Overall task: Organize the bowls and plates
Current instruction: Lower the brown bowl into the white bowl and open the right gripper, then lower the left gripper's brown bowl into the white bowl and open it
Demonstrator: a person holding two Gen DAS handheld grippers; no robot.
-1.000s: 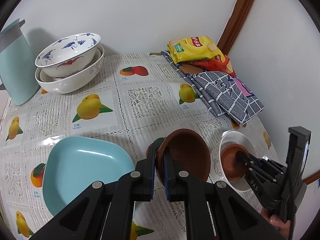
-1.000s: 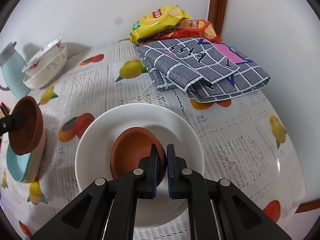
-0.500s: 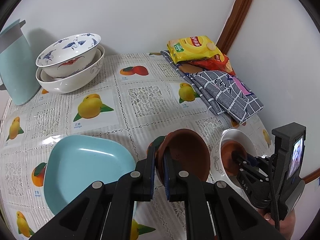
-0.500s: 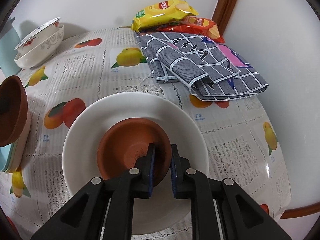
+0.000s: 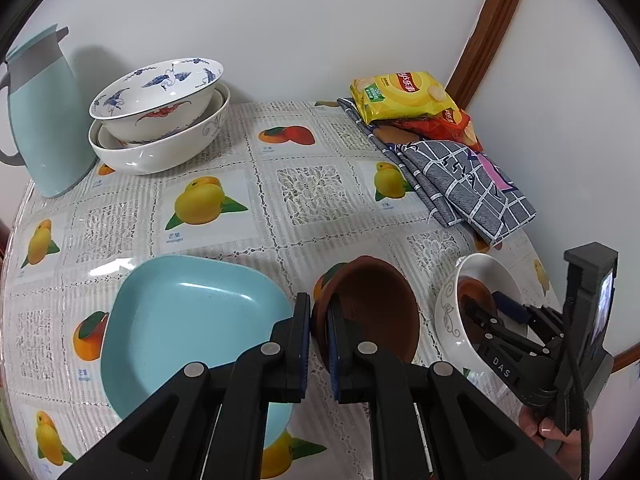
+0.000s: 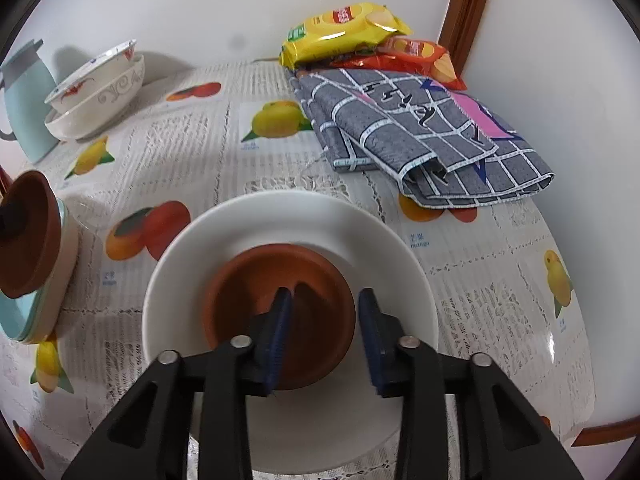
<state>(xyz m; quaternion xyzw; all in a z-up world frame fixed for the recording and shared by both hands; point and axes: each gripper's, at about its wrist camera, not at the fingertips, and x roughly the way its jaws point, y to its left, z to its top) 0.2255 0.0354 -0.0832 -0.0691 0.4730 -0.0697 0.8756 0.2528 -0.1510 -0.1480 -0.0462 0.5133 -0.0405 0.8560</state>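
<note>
We see two plain white walls (image 5: 320, 20) meeting in a corner, with brown wood trim (image 5: 484, 32) running up it. Below stands a table under a glossy cloth (image 5: 308, 192) printed with fruit and lace squares. More wood trim (image 6: 604, 428) shows low on the right wall. Soft, even light glints off the cloth.

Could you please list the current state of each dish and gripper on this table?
Left gripper: shut on a tilted brown clay bowl, held off the table.
Right gripper: jaws just opened, straddling the rim of a second brown clay bowl, sitting in the white bowl.
Light blue squarish plate: empty.
Blue-patterned porcelain bowl: nested in a white bowl.
</note>
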